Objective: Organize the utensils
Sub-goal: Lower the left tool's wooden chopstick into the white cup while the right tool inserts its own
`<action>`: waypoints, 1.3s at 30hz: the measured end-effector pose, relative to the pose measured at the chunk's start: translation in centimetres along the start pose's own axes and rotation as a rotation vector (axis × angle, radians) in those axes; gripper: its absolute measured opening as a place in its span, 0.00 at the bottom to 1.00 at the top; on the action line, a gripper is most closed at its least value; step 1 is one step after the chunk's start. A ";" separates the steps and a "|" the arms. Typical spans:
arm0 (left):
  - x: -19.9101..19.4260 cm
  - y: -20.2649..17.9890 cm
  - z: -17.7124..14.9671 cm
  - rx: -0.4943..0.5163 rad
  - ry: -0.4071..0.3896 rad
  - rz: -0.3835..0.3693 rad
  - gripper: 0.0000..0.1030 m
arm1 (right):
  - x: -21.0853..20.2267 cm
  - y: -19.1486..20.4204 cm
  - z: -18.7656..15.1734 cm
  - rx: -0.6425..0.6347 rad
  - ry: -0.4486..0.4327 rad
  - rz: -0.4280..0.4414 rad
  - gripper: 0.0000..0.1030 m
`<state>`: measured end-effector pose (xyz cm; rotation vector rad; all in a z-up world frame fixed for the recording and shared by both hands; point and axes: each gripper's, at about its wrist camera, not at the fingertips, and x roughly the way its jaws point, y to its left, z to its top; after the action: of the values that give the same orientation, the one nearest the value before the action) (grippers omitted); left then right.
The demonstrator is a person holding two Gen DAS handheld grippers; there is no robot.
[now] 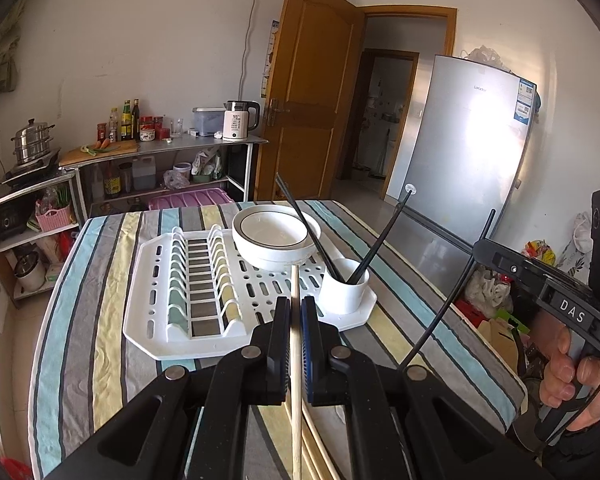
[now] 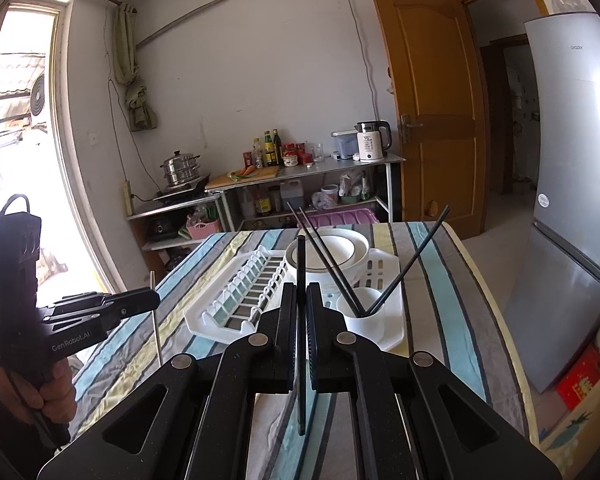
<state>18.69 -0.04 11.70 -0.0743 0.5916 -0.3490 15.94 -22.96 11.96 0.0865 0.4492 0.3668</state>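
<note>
My left gripper (image 1: 295, 306) is shut on a pale wooden chopstick (image 1: 295, 380) and holds it above the striped table, just short of the white drying rack (image 1: 160, 312). My right gripper (image 2: 301, 292) is shut on a black chopstick (image 2: 301, 340), held upright above the table. A white cup (image 1: 345, 292) on the rack's right corner holds three black chopsticks (image 1: 374, 246). The cup also shows in the right wrist view (image 2: 366, 316). More wooden chopsticks (image 1: 320, 444) lie on the table under my left gripper.
Stacked white bowls (image 1: 274, 240) sit at the back of the rack. The rack has a slotted plate section (image 1: 198, 280). A grey fridge (image 1: 460, 152) stands right of the table. Shelves with a kettle (image 1: 238, 120), bottles and a steamer pot line the far wall.
</note>
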 end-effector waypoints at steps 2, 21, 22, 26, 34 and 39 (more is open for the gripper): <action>0.8 -0.5 1.1 0.010 -0.003 -0.014 0.05 | 0.3 -0.6 0.5 0.003 -0.002 -0.006 0.04; 11.1 -3.3 10.6 0.003 -0.029 -0.100 0.05 | 3.2 -4.6 6.7 0.012 -0.075 -0.046 0.04; 11.7 -3.4 11.0 -0.002 -0.030 -0.103 0.05 | 3.4 -4.8 6.9 0.015 -0.078 -0.047 0.04; 13.4 -3.3 12.7 -0.016 -0.046 -0.103 0.05 | 4.5 -5.6 7.7 0.026 -0.084 -0.049 0.04; 16.1 -3.3 14.8 -0.031 -0.080 -0.101 0.05 | 5.8 -6.6 9.3 0.035 -0.106 -0.051 0.04; 18.2 -3.1 14.8 -0.047 -0.090 -0.091 0.05 | 6.9 -7.2 9.4 0.040 -0.098 -0.055 0.04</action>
<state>40.11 -9.70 14.80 -0.1620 0.5086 -0.4180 28.21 -27.10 16.42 0.1304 0.3615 0.2982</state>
